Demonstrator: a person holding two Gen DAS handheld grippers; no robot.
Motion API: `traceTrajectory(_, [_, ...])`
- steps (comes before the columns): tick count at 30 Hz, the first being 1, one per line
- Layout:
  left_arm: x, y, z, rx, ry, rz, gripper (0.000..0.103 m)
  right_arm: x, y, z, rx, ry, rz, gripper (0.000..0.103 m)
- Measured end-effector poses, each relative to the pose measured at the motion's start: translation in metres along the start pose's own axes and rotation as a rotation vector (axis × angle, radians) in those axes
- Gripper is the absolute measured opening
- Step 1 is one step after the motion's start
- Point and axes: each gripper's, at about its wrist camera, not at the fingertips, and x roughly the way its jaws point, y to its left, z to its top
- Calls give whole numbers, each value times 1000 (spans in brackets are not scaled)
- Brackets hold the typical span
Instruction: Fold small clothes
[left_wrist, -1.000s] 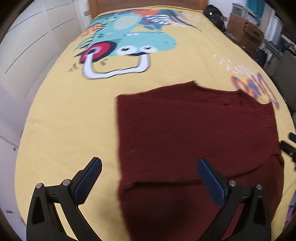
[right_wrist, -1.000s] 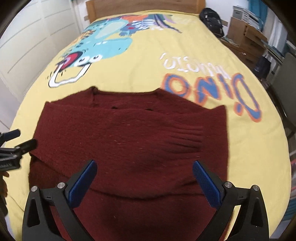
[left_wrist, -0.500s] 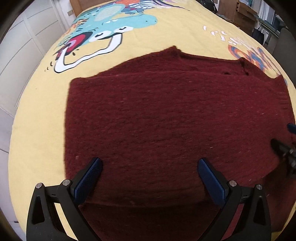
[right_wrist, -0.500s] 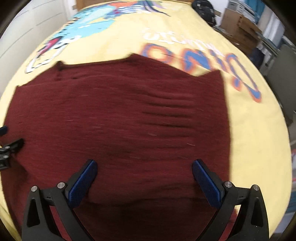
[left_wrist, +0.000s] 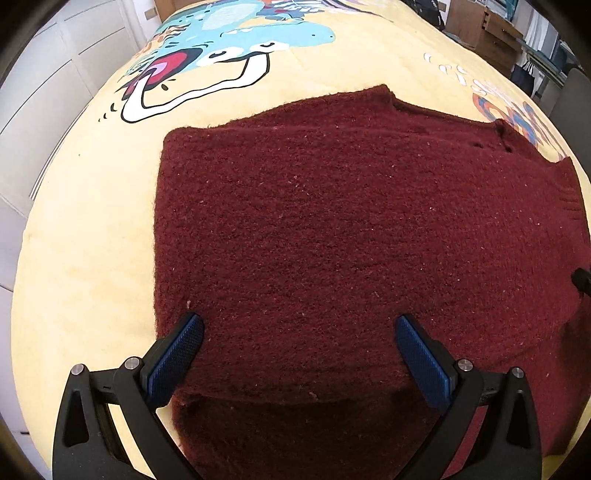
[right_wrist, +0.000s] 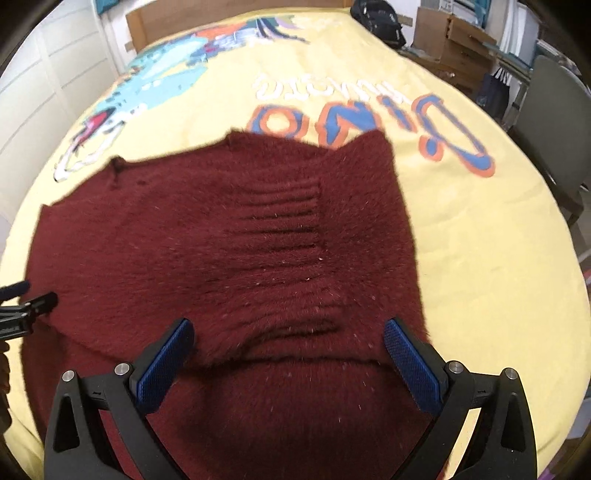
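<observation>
Left gripper (left_wrist: 299, 328): jaws spread wide, blue pads apart, nothing between them. Hovering low over the near-left part of the maroon sweater (left_wrist: 332, 229); left pad over the garment's left margin, right pad well inside the knit. Contact with the wool not discernible.

Sweater: spread flat on the yellow dinosaur bedspread (left_wrist: 85, 258), neckline at the far edge, hem toward the grippers. Long axis across the view, left to right. A folded layer on top: its free edge a dark, shadowed line running crosswise just below both left pads. Lower layer showing nearer the camera.

Right gripper (right_wrist: 288, 332): likewise wide open, holding nothing. Poised over the near-right part of the sweater (right_wrist: 221, 258). Ribbed cuff of a folded-in sleeve (right_wrist: 284, 221) ahead, between the pads and slightly beyond. Same crosswise fold edge just past the fingertips. Right side of the garment close beside the right pad; bedspread (right_wrist: 480, 240) bare beyond. Tip of the left gripper visible at the far left of this view, at the sweater's left side.

Judgement: sleeves look already tucked in; crosswise fold in hand. Garment directly ahead of and beneath both grippers, each roughly equally near its own side. Coming move likely a pinch on the near edge, one gripper per side, then a carry away toward the neckline, across the long axis.

Risk: thick fuzzy knit, more than one layer easily caught in a pinch.
</observation>
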Motion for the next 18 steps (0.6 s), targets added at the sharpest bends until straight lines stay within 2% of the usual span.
traceTrajectory(3, [-16,-2,-5,-26,-17,-9,102,-23,-6,-6,34,-24,23,102])
traceTrajectory(9, [-64,3,-30,-82,-92,-51,102,-68,-19,-27,44,-64,12,102])
traceTrajectory(13, [-91,6,-57,-83,-140,-21,102,-84,-29,-48,58,-58,-2,102])
traceTrajectory(15, [-101,5,-73,-94,-141,1,102,-88,-33,-60,63,-52,-13,102])
traceTrajectory(18, [-110,7,-94,-122,-132,-17,102,-95,-41,-81,80,-39,-26,102])
